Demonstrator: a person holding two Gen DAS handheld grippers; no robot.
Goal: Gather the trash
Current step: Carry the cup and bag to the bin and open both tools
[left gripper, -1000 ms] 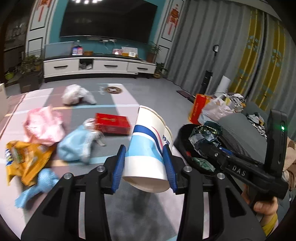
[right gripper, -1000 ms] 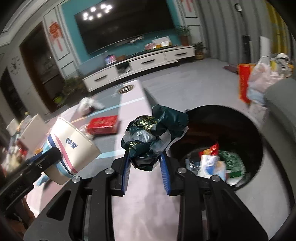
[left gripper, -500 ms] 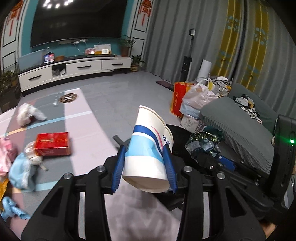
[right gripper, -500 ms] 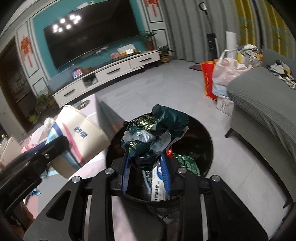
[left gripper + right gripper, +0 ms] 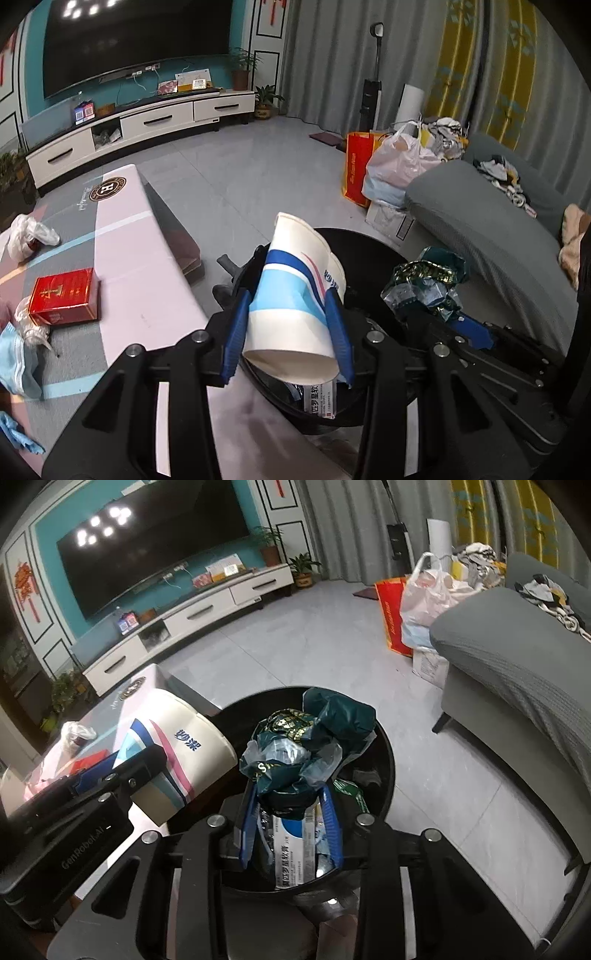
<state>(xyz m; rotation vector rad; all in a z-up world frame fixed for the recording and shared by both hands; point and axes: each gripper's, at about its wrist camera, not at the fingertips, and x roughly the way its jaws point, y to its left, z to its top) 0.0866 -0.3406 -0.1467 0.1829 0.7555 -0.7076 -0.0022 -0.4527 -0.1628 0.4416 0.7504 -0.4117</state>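
Note:
My left gripper (image 5: pixel 291 332) is shut on a white paper cup with blue stripes (image 5: pixel 295 295), held over the near rim of a round black trash bin (image 5: pixel 373 254). My right gripper (image 5: pixel 290 812) is shut on a crumpled dark green wrapper (image 5: pixel 314 749) and holds it above the bin's opening (image 5: pixel 384 753). The cup also shows at the left in the right wrist view (image 5: pixel 184 753); the wrapper shows at the right in the left wrist view (image 5: pixel 424 288). The bin holds a white medicine box (image 5: pixel 295 853) and other packets.
A low table (image 5: pixel 140 266) at left carries a red box (image 5: pixel 64 295), a blue face mask (image 5: pixel 14 362) and a white plastic bag (image 5: pixel 27 232). A grey sofa (image 5: pixel 491 229) stands right of the bin. Shopping bags (image 5: pixel 391 166) sit behind it, a TV cabinet (image 5: pixel 140 125) far back.
Both grippers have swung right from the table to the bin. The cup and the wrapper now hang over the bin's opening, still gripped.

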